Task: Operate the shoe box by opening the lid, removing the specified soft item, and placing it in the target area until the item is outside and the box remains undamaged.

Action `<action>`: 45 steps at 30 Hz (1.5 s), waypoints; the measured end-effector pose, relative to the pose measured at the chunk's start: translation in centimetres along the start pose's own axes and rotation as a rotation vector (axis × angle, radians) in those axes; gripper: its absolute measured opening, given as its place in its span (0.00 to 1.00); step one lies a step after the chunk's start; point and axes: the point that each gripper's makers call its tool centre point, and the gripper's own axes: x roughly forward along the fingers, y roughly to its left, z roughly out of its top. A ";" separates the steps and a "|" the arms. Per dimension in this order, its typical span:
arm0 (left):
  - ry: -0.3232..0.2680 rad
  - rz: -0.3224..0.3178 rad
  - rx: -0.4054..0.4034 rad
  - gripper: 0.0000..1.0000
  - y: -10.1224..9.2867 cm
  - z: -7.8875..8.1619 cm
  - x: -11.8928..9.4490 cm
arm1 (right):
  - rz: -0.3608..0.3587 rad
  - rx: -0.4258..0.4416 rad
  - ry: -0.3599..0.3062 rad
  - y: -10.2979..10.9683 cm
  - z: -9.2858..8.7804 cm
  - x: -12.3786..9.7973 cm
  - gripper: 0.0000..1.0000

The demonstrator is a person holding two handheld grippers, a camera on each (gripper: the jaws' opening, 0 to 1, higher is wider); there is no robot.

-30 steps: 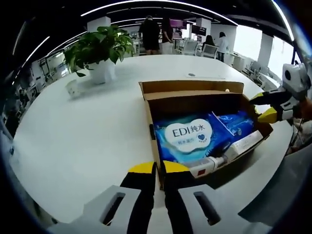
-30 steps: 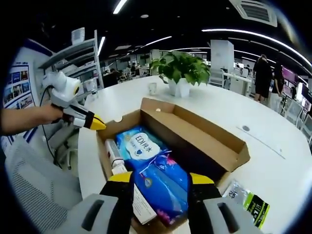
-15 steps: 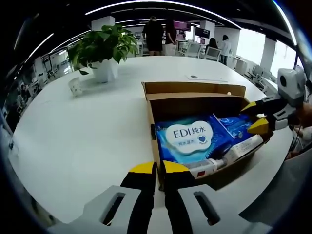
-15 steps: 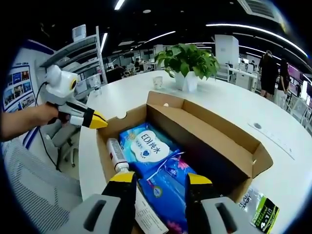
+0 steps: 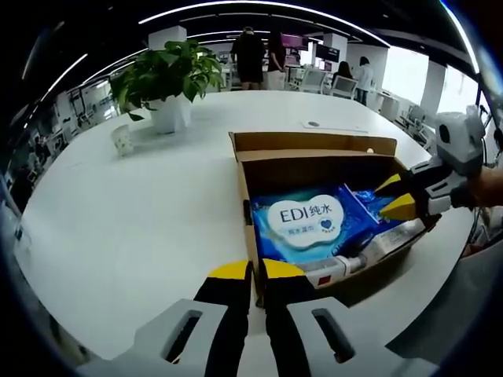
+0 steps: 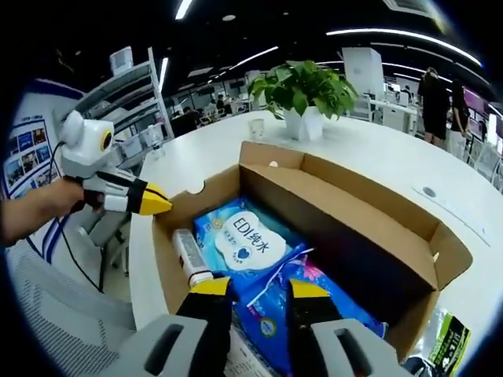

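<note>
The cardboard shoe box [image 5: 314,161] sits open on the white table [image 5: 141,220], so the lid step looks done — but the soft wet-wipes pack [image 5: 308,221] lies inside with a tube [image 6: 188,258] and a second blue pack [image 6: 275,310]. The left gripper [image 5: 250,271], jaws pressed together, rests at the box's near wall. The right gripper [image 6: 250,289], jaws slightly apart and holding nothing, hovers over the second pack — lifting out and placing remain.

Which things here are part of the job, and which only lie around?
Job:
box, lid open
blue wipes pack
second blue pack
right gripper, over the box
left gripper, at the box edge

Lying about:
tube in the box
plant
cup
green packet beside the box
</note>
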 end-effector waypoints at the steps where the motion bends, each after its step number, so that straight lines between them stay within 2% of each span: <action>1: -0.001 0.001 0.002 0.02 0.0 0.0 0.0 | 0.002 0.002 0.004 0.0 -0.1 0.1 0.23; 16: -0.003 0.002 0.000 0.02 -0.1 0.1 0.0 | 0.010 0.064 0.025 -0.2 -0.4 1.7 0.19; 19: -0.002 0.002 -0.001 0.02 -0.1 0.1 0.0 | -0.003 0.063 0.012 -0.4 0.0 1.6 0.14; 34: 0.000 0.005 0.004 0.02 -0.1 0.0 0.1 | 0.003 0.106 0.035 -0.1 -0.1 3.1 0.17; 37: 0.000 0.005 0.004 0.02 -0.1 0.0 0.1 | -0.002 0.139 0.041 -0.3 0.0 3.5 0.17; 41: 0.001 0.006 0.006 0.02 -0.1 0.0 0.1 | -0.023 0.161 0.053 -0.9 -0.1 3.7 0.10; 42: 0.001 0.007 0.005 0.02 0.0 0.0 0.1 | -0.026 0.211 0.057 -1.0 -0.1 3.6 0.09; 45: 0.002 0.007 0.006 0.02 0.0 0.0 0.1 | -0.035 0.214 0.060 -1.2 -0.1 3.4 0.04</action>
